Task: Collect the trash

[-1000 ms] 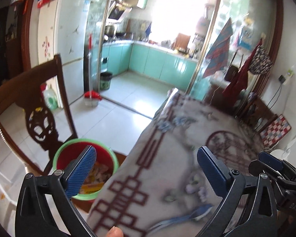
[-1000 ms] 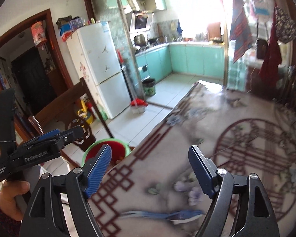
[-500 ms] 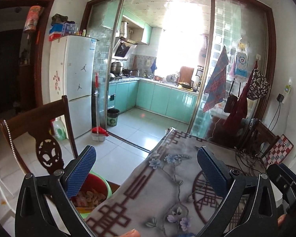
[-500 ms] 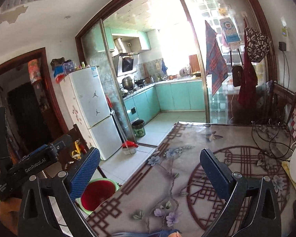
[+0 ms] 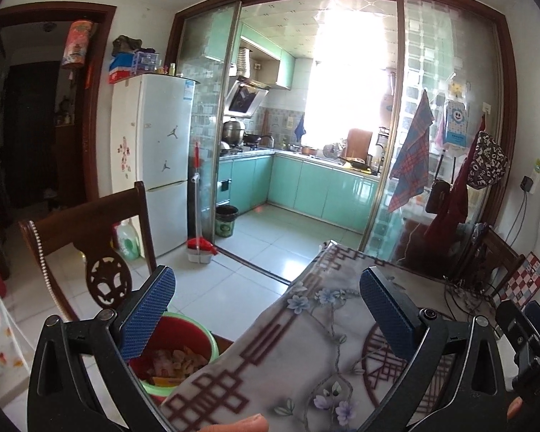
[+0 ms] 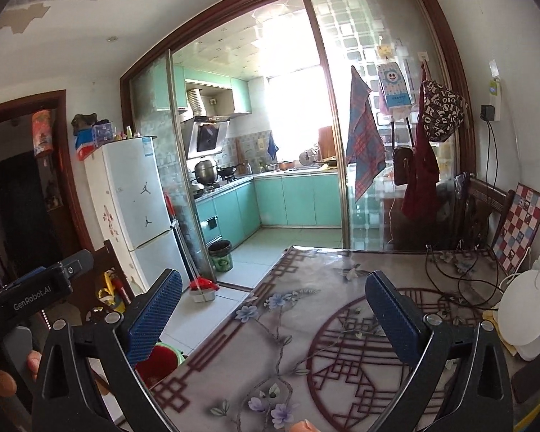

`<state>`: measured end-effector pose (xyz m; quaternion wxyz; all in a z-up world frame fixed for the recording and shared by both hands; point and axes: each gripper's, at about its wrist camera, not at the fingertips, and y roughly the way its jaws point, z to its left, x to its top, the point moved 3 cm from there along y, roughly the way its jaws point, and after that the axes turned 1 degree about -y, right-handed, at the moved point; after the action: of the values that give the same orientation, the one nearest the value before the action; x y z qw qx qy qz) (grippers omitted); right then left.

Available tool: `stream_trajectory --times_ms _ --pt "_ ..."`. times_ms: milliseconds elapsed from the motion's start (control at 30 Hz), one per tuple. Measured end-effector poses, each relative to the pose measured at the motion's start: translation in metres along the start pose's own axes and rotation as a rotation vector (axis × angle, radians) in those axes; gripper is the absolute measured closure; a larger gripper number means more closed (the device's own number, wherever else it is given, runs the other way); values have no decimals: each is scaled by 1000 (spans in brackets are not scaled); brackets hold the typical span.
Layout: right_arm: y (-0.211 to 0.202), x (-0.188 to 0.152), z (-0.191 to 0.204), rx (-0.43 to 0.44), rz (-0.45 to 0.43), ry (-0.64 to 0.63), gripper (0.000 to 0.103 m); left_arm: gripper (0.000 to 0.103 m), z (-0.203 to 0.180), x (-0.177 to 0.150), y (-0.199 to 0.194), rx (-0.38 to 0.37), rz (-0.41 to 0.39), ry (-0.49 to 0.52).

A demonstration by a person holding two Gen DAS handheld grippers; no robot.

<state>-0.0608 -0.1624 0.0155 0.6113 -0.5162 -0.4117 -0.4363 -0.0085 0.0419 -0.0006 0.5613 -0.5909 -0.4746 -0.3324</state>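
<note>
Table under a patterned cloth, floor beside it

The table (image 6: 306,342) bears black cables (image 6: 450,270) near its far right corner and a white round device (image 6: 525,313) at its right edge; a red bucket (image 5: 176,338) with a green rim stands on the tiled floor (image 5: 234,288) off its left edge.

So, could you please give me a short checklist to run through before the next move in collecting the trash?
1. Left tongs open and empty: ok.
2. Right tongs open and empty: ok.
3. Red bin in view beside the table, its mouth uncovered: ok.
4. Bin has room: cannot tell; scraps lie inside, and the left tongs and the table hide part of it.
5. Trash left on the table: cannot tell; none shows on the visible cloth, but the near edge is out of view.
6. Cables and white lamp at the table's far right, clear of both tongs: ok.
</note>
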Motion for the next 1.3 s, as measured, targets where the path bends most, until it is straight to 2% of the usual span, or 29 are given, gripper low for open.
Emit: stream_trajectory --times_ms 133,367,867,1300 --pt "1 -3 4 0 2 -22 1 0 2 -2 4 8 31 -9" --pt "3 -5 5 7 5 -41 1 0 -9 -4 2 -10 36 32" --pt "7 -11 -3 9 17 -52 1 0 -10 -7 6 3 53 37" --pt "10 -12 -17 -3 32 -22 1 0 -23 -6 10 -40 87 62"
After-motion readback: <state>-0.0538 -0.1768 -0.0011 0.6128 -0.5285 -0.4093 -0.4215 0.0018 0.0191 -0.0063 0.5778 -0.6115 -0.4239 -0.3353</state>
